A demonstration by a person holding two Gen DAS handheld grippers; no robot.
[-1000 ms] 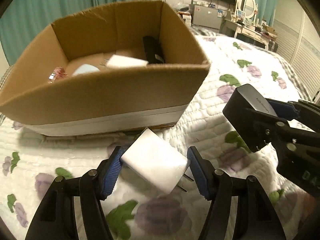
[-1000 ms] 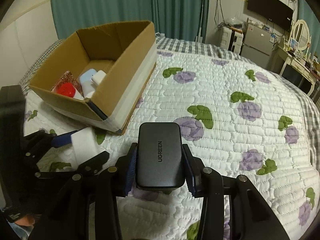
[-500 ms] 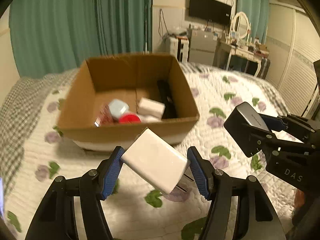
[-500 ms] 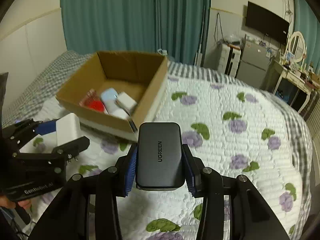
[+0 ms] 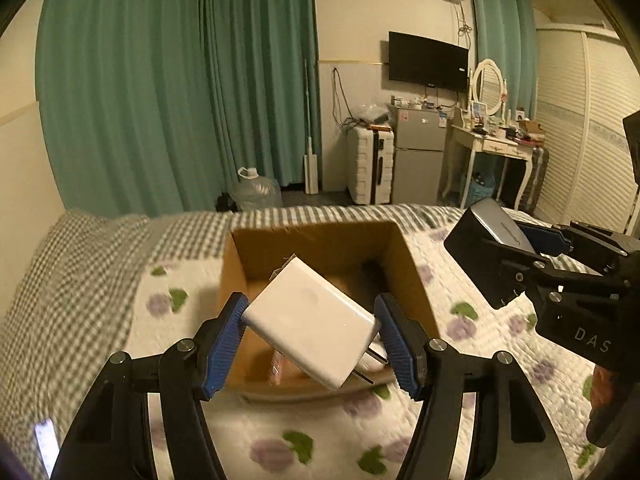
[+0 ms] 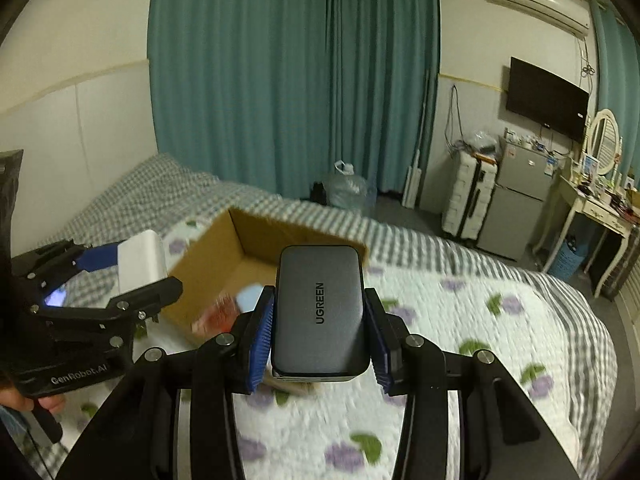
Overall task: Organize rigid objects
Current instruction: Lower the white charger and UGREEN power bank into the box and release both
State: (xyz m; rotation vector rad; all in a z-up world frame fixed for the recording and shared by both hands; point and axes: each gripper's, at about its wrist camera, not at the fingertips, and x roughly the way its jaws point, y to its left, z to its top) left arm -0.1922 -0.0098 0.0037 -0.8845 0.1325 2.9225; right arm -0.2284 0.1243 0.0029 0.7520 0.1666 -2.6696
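Observation:
My left gripper is shut on a white plug-in charger, tilted, with its prongs pointing down right. It hangs high above the near side of the open cardboard box on the bed. My right gripper is shut on a dark grey UGREEN charger, also raised above the box. The grey charger shows in the left wrist view at the right. The white charger shows in the right wrist view at the left. Blurred items lie in the box, a red one among them.
The box stands on a white quilt with purple flowers and green leaves, over a grey checked sheet. Beyond the bed are teal curtains, a water jug, a white suitcase, a small fridge and a dressing table.
Both grippers have risen well above the bed with their chargers still held. The box now looks smaller and lower, and more of the room shows.

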